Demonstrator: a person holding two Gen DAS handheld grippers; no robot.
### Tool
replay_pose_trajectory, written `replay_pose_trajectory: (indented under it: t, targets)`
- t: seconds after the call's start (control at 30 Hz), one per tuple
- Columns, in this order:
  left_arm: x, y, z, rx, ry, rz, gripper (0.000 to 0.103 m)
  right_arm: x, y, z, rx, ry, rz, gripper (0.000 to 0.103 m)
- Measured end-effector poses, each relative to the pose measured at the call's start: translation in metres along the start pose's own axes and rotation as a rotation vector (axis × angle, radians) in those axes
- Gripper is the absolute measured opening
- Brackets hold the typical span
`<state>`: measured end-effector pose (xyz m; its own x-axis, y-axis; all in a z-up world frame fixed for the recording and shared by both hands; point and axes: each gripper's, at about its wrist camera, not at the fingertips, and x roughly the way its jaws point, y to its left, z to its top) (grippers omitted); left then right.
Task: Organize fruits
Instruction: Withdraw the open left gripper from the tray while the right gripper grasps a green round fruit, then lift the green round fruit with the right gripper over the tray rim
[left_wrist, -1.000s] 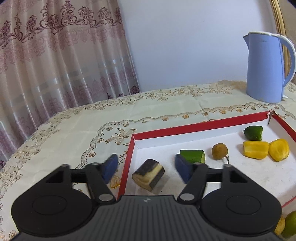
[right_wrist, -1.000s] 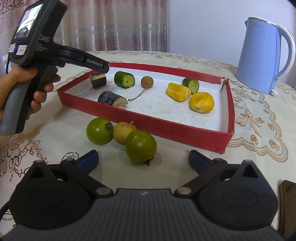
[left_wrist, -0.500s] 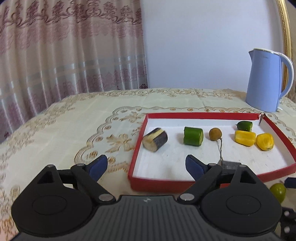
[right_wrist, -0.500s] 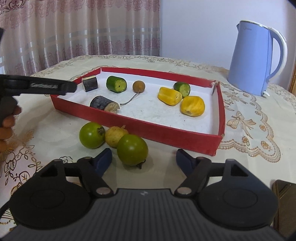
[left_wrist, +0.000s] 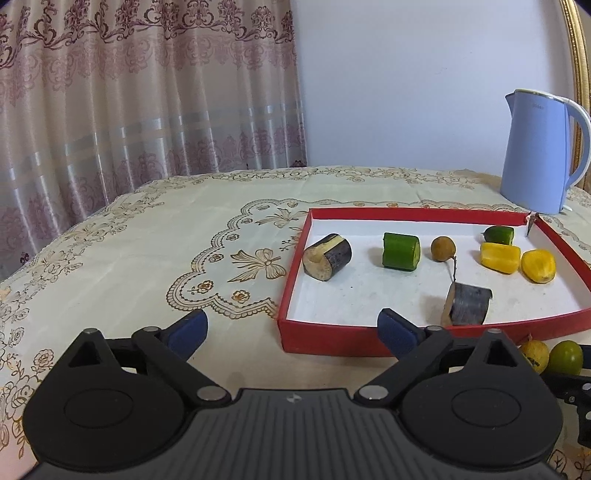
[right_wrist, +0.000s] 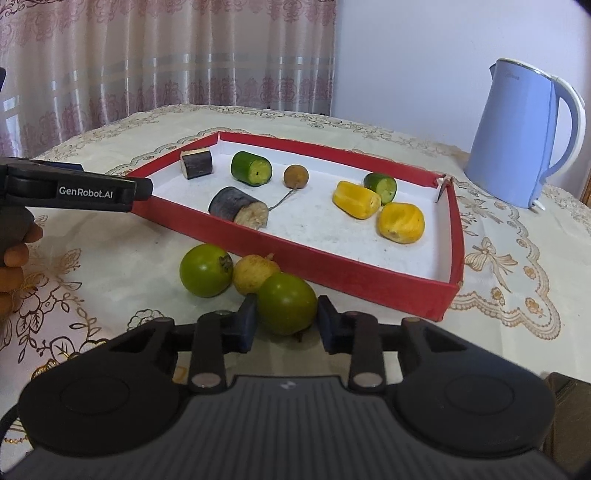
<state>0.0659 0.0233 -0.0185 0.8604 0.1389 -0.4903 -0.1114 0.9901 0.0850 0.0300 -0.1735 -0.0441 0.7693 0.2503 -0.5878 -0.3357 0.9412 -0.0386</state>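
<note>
Counter cloth (right_wrist: 517, 236): woven fabric, matt cream, gold embroidered trim.
Tray (right_wrist: 332, 266): red walls with a matt, felt-like look; inside it a white, faintly speckled paper-like floor.
Kettle (right_wrist: 517, 136): smooth pale-blue plastic, satin sheen, behind the tray.
Green fruit (right_wrist: 286, 302): smooth, glossy skin, in front of the tray.
Right gripper (right_wrist: 286, 325): matt black plastic, ribbed body, dull blue rubbery pads, bare metal pivot pins.
Curtain (left_wrist: 147, 92): soft patterned cloth with shiny bands.
</note>
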Motion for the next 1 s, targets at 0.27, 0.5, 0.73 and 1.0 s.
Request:
replay_pose_trajectory:
  t: [0.27, 0.5, 0.73, 1.0]
  targets:
    - [-0.001, 0.002, -0.001, 0.005, -0.006, 0.012, 0.099, -0.009, -0.004, -0.004, 0.01, -0.008, -0.026, 0.032]
    - [-0.002, 0.001, -0.003, 0.019, -0.006, 0.019, 0.099, -0.016, -0.01, -0.004, 0.027, -0.029, -0.036, 0.032]
    - [-0.001, 0.001, -0.004, 0.022, -0.008, 0.028, 0.102, -0.024, -0.012, 0.002, 0.045, -0.063, -0.023, 0.032]
    - [-0.002, 0.001, -0.007, 0.015, -0.02, 0.028, 0.103, -0.025, -0.019, 0.01, 0.092, -0.103, -0.025, 0.032]
